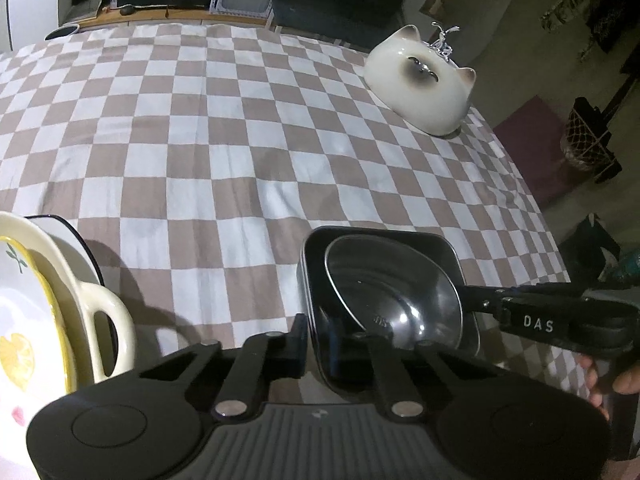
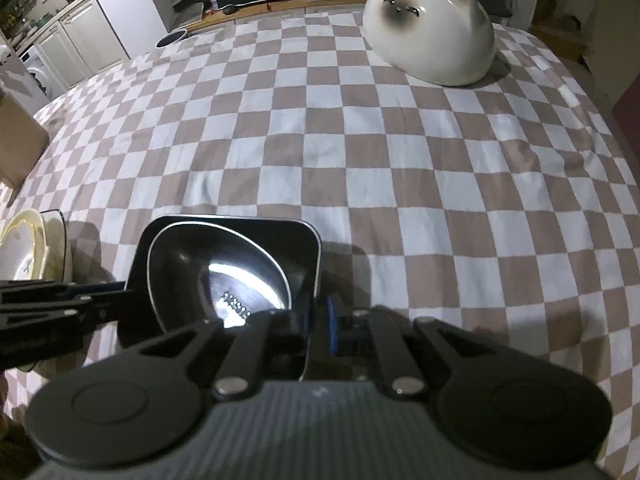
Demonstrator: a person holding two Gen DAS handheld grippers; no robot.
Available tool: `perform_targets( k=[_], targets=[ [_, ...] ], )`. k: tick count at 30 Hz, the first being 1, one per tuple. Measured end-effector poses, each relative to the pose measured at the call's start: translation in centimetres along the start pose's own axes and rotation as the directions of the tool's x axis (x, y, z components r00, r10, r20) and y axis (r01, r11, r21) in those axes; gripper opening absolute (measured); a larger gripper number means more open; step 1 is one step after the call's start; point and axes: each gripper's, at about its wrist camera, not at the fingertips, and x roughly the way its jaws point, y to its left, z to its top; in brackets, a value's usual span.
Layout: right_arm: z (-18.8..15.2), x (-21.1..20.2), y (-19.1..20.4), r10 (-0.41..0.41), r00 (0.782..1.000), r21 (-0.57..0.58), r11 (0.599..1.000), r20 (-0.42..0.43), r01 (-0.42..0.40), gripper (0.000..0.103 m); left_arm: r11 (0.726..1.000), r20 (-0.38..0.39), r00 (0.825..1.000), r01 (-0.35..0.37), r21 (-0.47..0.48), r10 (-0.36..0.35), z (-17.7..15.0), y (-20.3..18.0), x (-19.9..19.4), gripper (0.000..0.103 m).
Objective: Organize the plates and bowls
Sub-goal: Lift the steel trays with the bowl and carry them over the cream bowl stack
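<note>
On the checkered tablecloth (image 1: 248, 152) near its front edge, your left gripper (image 1: 310, 338) is clamped on the near-left rim of the black square dish (image 1: 316, 280), which has a steel bowl (image 1: 396, 300) tilted inside it. Your right gripper (image 2: 318, 322) pinches that dish's opposite rim, though glare seems to blur exactly where the pads meet it. Well apart at the far right sits a cat-faced ceramic bowl (image 2: 430, 36) upside down, while a stack of cream floral dishes (image 1: 44, 304) waits just left.
</note>
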Motion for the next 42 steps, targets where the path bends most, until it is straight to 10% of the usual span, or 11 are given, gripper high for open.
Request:
perform_targets(
  k=[25,42],
  targets=[
    [-0.1,-1.4,0.0,0.05,0.996,0.017,0.999,0.073,-0.052,0.006,0.997,0.085,0.996,0.046,-0.055,-0.041,0.7,1.2,-2.6,0.006],
    [0.2,-7.3,3.4,0.231,0.928,-0.027,0.972,0.293,-0.234,0.007,0.99,0.274,0.958,0.109,-0.091,-0.08,0.9,5.0,-10.9,0.006]
  ],
)
